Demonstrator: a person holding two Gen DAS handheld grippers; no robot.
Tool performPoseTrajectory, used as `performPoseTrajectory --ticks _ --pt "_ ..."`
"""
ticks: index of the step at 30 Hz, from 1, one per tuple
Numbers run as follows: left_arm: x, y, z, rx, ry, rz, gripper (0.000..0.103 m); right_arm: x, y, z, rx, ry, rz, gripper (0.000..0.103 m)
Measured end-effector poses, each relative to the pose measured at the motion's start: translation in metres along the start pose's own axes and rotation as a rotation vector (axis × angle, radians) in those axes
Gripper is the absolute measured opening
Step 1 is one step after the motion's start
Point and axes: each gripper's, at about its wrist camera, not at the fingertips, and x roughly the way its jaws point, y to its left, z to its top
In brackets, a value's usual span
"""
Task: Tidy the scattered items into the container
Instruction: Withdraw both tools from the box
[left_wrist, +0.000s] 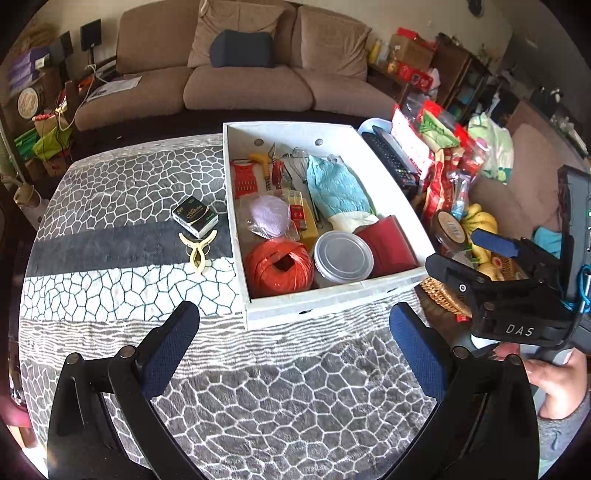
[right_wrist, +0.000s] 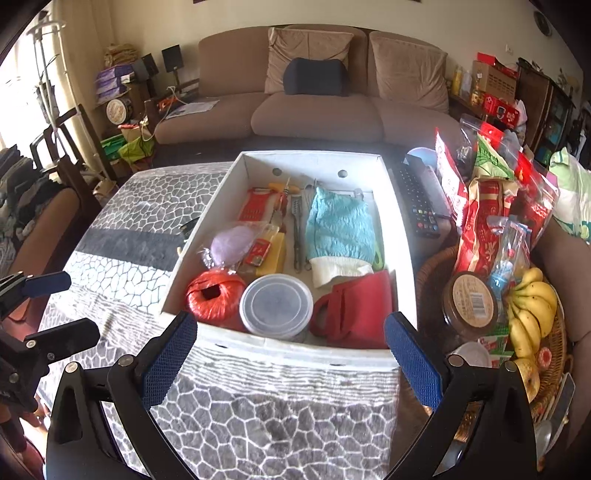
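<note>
Both grippers, left (left_wrist: 293, 345) and right (right_wrist: 288, 356), gape wide and empty over the pebble-print cloth (left_wrist: 122, 295). Beyond, the white box (left_wrist: 332, 308) holds nearly everything (twine ball, lidded tub, knit glove); a springy clip (left_wrist: 198, 249) and glossy carton (left_wrist: 195, 216) remain outside, left of it.

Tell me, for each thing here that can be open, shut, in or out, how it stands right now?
Left claw: open, holding nothing.
Right claw: open, holding nothing.
White box: topless, nearly full.
Round plastic tub: lid on, inside the box.
Orange twine ball: wound up, inside the box.
Small black carton: closed, out on the cloth.
Yellow clip: lying on the cloth beside the carton, outside the box.
</note>
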Motion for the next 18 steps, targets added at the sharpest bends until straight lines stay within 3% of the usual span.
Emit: performPoseTrajectory --ticks 8,15,18 --pt "-0.017 0.031 -0.045 -0.024 -0.018 0.068 0.103 -0.018 0.035 -0.041 -0.039 -0.002 0.015 0.103" --pt "-0.027 0.063 -0.069 -0.004 -0.091 0.211 0.103 -0.01 0.076 -0.058 -0.066 -0.024 0.057 0.103" --pt "-0.027 0.079 -0.077 -0.031 -0.099 0.211 0.103 -0.003 0.094 -0.064 -0.066 -0.034 0.082 0.103"
